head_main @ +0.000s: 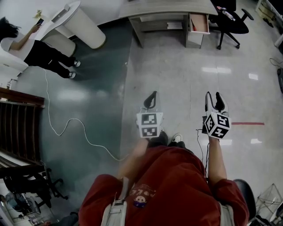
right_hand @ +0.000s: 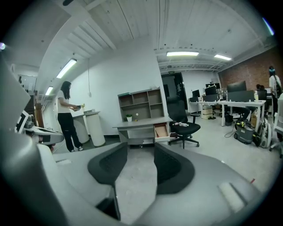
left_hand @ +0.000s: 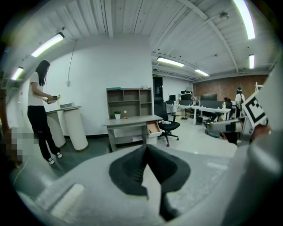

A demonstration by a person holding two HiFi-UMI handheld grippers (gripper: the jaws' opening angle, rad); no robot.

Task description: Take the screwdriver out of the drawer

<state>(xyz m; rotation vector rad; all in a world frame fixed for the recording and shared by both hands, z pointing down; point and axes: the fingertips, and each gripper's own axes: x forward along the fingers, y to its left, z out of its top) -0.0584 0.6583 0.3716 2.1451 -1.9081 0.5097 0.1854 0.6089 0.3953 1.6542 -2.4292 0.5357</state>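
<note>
Far ahead, the pale wooden drawer (head_main: pixel 200 22) stands open in the grey counter (head_main: pixel 168 8); a screwdriver in it is too small to tell. My left gripper (head_main: pixel 153 95) has its jaws closed on nothing; my right gripper (head_main: pixel 213 96) has them wide apart, empty.

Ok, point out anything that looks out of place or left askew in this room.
The wood-lined drawer of the long grey desk stands pulled open, beside the black office chair. A thin white cable trails loose across the floor. Nothing looks spilled or broken.
</note>
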